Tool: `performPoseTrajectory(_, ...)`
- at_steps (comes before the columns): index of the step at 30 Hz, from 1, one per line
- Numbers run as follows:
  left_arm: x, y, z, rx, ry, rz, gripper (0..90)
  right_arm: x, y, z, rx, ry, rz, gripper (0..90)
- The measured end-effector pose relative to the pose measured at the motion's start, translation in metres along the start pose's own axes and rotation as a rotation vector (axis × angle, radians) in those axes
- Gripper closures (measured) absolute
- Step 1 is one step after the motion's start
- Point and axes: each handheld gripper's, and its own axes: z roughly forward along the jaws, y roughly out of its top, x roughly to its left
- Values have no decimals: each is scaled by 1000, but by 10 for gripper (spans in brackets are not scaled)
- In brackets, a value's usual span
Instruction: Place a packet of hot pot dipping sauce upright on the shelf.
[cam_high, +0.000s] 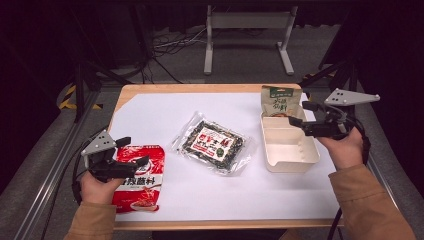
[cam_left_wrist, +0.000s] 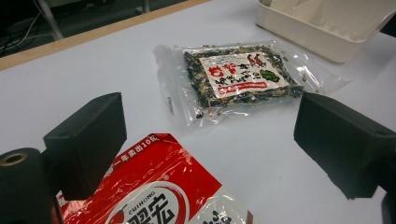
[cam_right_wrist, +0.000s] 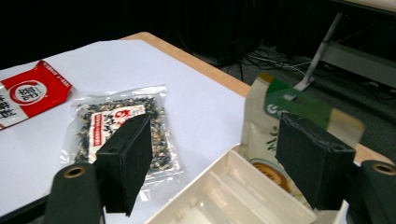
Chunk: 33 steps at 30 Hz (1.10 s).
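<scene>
**A:** What containers are on the table?

**B:** One: a cream tray (cam_high: 290, 145) with low dividers, sitting toward the right edge of the white sheet (cam_high: 165, 112). The high view shows a long compartment and smaller ones beside it, and all of them look bare. A green and beige pouch (cam_high: 278, 101) leans at its far end, its lower edge against the tray's rim; from here I cannot tell whether it stands inside or just behind.

**A:** And the right gripper (cam_high: 303, 120)?

**B:** It hovers over the tray's far right corner, next to that pouch. Its jaws stand apart with nothing between them; in the right gripper view the pouch shows past the gap, untouched.

**A:** The left gripper (cam_high: 134, 154)?

**B:** Above the red packet (cam_high: 141, 176) at the near left of the sheet, jaws spread wide and empty. The packet lies flat beneath them.

**A:** Any writing you can read?

**B:** On the red packet, "CUIHONG" in small letters along a white circle, with large Chinese characters under it and a line ending in "10" near the top edge. The clear bag (cam_high: 214, 142) of dark seeds, lying in the middle between packet and tray, has a white label with red Chinese characters. The pouch carries printing too blurred to read.
</scene>
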Motion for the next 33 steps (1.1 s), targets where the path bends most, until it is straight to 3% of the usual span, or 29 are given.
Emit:
performPoseTrajectory(8,2,-1,-2,2,3,-17,81,20,-14,3,-46,83,30,91)
performPoseTrajectory(10,3,-1,-1,13,12,-34,38,24,-16,4,-64,100,25,60)
performPoseTrajectory(14,8,-3,-4,16,15,-32,35,33,-19,5,-101,134,12,0)
performPoseTrajectory(18,13,-3,-10,8,33,-22,42,44,-25,9,-123,139,-14,0)
performPoseTrajectory(22,16,-4,-16,10,47,9,60,55,-31,11,-143,95,-52,0)
performPoseTrajectory(26,18,-4,-17,26,34,9,104,57,-32,11,-130,122,-42,0)
performPoseTrajectory(33,28,-5,-20,36,71,-7,107,55,-37,9,-117,172,0,5)
